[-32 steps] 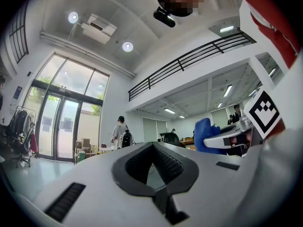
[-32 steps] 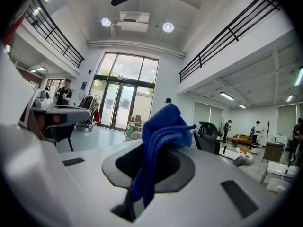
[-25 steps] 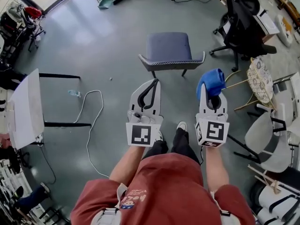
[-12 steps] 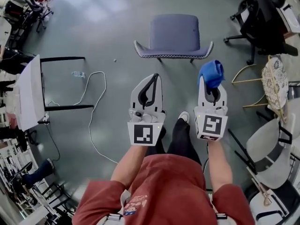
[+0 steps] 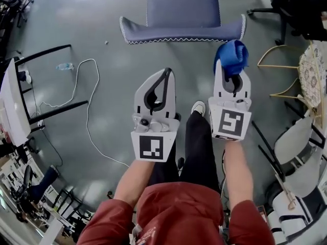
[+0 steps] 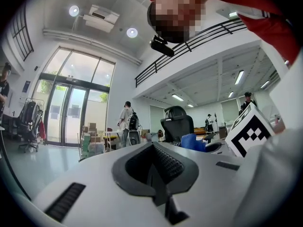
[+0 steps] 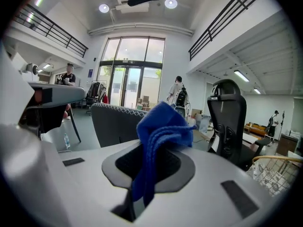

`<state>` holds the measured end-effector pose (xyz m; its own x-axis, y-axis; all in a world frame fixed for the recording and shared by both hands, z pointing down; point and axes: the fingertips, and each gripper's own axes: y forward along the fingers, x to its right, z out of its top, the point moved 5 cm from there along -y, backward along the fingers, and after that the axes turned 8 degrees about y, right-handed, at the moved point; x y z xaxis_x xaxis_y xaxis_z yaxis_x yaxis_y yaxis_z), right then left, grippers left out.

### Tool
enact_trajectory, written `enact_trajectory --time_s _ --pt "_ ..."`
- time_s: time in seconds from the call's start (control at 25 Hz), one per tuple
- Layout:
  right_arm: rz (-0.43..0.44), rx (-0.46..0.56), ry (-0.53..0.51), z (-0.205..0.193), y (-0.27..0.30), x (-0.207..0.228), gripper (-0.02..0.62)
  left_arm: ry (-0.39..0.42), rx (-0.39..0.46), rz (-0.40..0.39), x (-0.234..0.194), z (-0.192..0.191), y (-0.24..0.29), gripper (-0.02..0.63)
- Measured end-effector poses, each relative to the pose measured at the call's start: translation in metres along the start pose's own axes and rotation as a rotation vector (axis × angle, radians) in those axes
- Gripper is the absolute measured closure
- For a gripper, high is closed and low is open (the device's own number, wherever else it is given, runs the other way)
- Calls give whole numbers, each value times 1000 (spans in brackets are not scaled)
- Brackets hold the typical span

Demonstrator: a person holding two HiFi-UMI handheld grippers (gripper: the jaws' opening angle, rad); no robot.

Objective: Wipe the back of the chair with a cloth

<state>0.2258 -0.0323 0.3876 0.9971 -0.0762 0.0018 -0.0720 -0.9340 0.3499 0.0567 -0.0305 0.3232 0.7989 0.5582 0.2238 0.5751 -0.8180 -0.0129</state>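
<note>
The right gripper [image 5: 232, 73] is seen clamped on a blue cloth [image 5: 231, 56]. In the right gripper view, the cloth [image 7: 158, 136] is pinched between the 2 jaws, which are held only slightly apart by the fabric. Its bunched upper part stands out above the jaw tips, and a folded strand hangs down into the gap.

The left gripper [image 5: 166, 72] is held beside it at about the same height. In the left gripper view, its 2 jaws [image 6: 152, 148] are brought together with nothing between them. The cloth [image 6: 191, 142] is also seen to the side in that view.

Both grippers are pointed forward toward a grey-blue chair [image 5: 183, 9] standing on the grey floor. The chair's back, edged with white stitching, is turned toward the person. The cloth is held near the right end of that back and apart from it. In the right gripper view, the chair [image 7: 113, 124] is seen just behind the cloth.

A white cable [image 5: 88, 111] lies looped on the floor to the left, with a water bottle [image 5: 64, 66] near it and a table [image 5: 11, 103] at the left edge. A black office chair [image 7: 228, 122] stands to the right.
</note>
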Motion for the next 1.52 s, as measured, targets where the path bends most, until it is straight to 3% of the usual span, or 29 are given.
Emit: enact_trajectory --time_s 0.2,0.48,0.64,1.12,1.52 --pt "-27 12 8 -35 32 0 537 -4 12 -28 8 -50 4 592" --pt "-47 35 12 -101 67 31 537 -9 -5 -45 50 -117 8 592" --pt "-46 26 7 -132 105 27 537 -4 -14 -59 46 -152 8 592" --pt "-35 -157 18 -233 193 25 537 -25 -52 -50 48 -215 9 592" --pt "-63 -328 23 -284 229 40 537 -12 -65 -43 43 -223 6 592"
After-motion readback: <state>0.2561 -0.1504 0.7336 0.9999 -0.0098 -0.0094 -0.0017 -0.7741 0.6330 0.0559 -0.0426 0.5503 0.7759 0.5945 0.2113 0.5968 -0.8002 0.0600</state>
